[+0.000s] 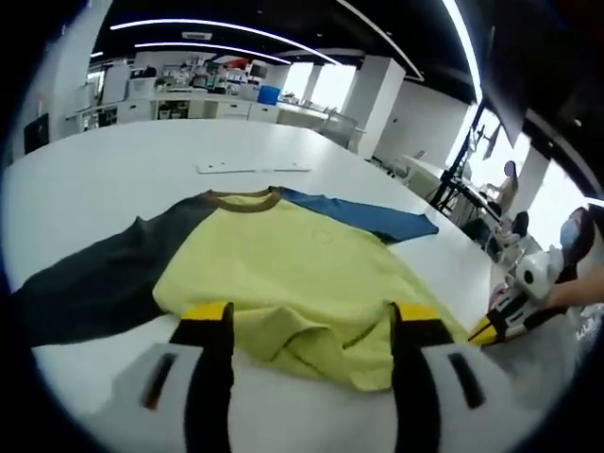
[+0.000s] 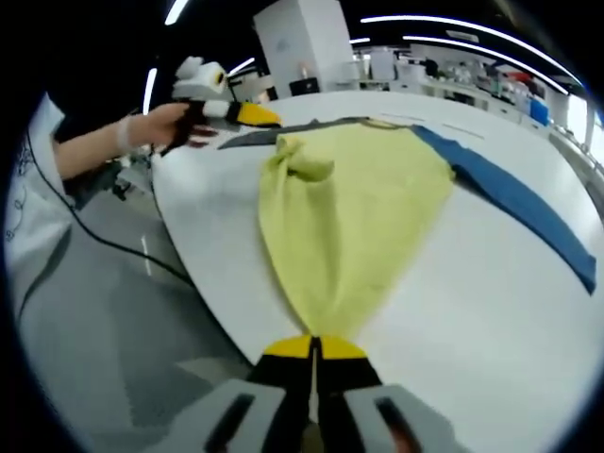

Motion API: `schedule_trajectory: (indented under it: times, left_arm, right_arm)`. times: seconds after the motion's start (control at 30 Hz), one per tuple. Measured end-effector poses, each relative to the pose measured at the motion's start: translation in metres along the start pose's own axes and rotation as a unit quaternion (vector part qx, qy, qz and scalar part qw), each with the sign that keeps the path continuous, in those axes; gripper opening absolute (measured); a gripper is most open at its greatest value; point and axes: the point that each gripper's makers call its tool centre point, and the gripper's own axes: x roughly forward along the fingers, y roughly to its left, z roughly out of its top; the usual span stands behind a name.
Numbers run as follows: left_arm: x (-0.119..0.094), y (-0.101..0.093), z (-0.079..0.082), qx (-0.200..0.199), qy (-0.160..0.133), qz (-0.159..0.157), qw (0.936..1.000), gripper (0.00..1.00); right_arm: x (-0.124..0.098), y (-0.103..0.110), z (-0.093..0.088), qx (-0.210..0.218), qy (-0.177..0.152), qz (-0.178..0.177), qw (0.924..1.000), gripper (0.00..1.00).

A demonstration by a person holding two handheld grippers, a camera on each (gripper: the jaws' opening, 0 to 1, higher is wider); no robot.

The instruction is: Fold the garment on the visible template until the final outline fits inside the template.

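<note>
In the left gripper view, the left gripper [image 1: 310, 326] hovers with its two yellow-tipped jaws spread wide apart, holding nothing, just above the near hem of the garment [image 1: 302, 274]. The garment is a yellow shirt with a brown collar [image 1: 243, 199], a dark grey sleeve [image 1: 90, 278] stretching toward the left edge of the white table [image 1: 142, 160], and a blue sleeve [image 1: 373, 217] reaching toward the right edge. Its hem is rumpled and bunched between the jaws. A thin pale strip [image 1: 253, 169] lies on the table beyond the collar, well apart from the shirt. The right gripper [image 1: 505, 316] enters at the table's right edge. In the right gripper view, the right gripper [image 2: 312, 354] has its jaws pressed together on a corner of the garment [image 2: 349, 208], whose yellow cloth is pulled into a narrow taut point at the table's near edge. The yellow body fans out across the table [image 2: 472, 311], the blue sleeve [image 2: 514, 198] trailing toward the right. The left gripper [image 2: 236, 111], held by a hand [image 2: 175, 127], sits near the far-left edge beside the bunched hem.
</note>
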Motion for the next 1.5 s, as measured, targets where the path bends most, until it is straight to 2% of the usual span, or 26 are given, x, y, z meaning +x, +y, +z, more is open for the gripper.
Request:
schedule_trajectory:
  times: [0.1, 0.17, 0.3, 0.4, 0.47, 0.6, 0.7, 0.87, 0.97, 1.2, 1.5]
  left_arm:
    - [-0.002, 0.001, -0.005, -0.010, 0.012, 0.004, 0.9999, 0.79]
    - [-0.006, 0.005, -0.009, -0.012, 0.009, 0.007, 0.9999, 0.80]
    - [-0.012, 0.016, -0.020, -0.047, 0.016, 0.015, 0.9987, 0.63]
    - [-0.013, 0.025, -0.028, -0.049, 0.020, 0.030, 0.9982, 0.63]
    - [-0.015, 0.031, -0.032, -0.060, 0.018, 0.034, 0.9975, 0.58]
    - [-0.014, 0.038, -0.035, -0.074, 0.013, 0.044, 0.9962, 0.47]
    - [-0.011, 0.038, -0.036, -0.076, 0.014, 0.047, 0.9959, 0.42]
    - [-0.007, 0.040, -0.037, -0.092, 0.011, 0.047, 0.9946, 0.29]
    - [-0.004, 0.040, -0.037, -0.097, 0.009, 0.045, 0.9942, 0.26]
    - [0.001, 0.038, -0.039, -0.107, 0.013, 0.041, 0.9934, 0.18]
    - [0.004, 0.040, -0.042, -0.124, 0.012, 0.032, 0.9917, 0.07]
  right_arm:
    - [0.000, 0.000, 0.000, -0.001, 0.000, 0.000, 1.0000, 0.00]
    - [0.000, 0.001, 0.001, 0.000, 0.000, -0.001, 1.0000, 0.00]
    - [-0.001, 0.005, 0.003, 0.002, -0.001, -0.001, 1.0000, 0.00]
    - [-0.001, 0.007, 0.001, 0.000, 0.005, 0.000, 1.0000, 0.00]
    - [-0.001, 0.008, -0.002, -0.001, 0.007, 0.000, 1.0000, 0.00]
    - [-0.002, 0.004, -0.006, 0.005, 0.004, 0.000, 1.0000, 0.00]
    - [-0.002, 0.005, -0.007, 0.006, 0.005, 0.000, 1.0000, 0.00]
    - [-0.008, 0.003, -0.003, 0.018, -0.006, -0.001, 0.9998, 0.00]
    - [-0.010, 0.002, 0.000, 0.029, -0.015, -0.004, 0.9995, 0.02]
    - [-0.010, -0.007, -0.004, 0.062, -0.016, -0.016, 0.9978, 0.18]
    - [-0.007, -0.010, 0.000, 0.095, -0.027, -0.019, 0.9950, 0.16]
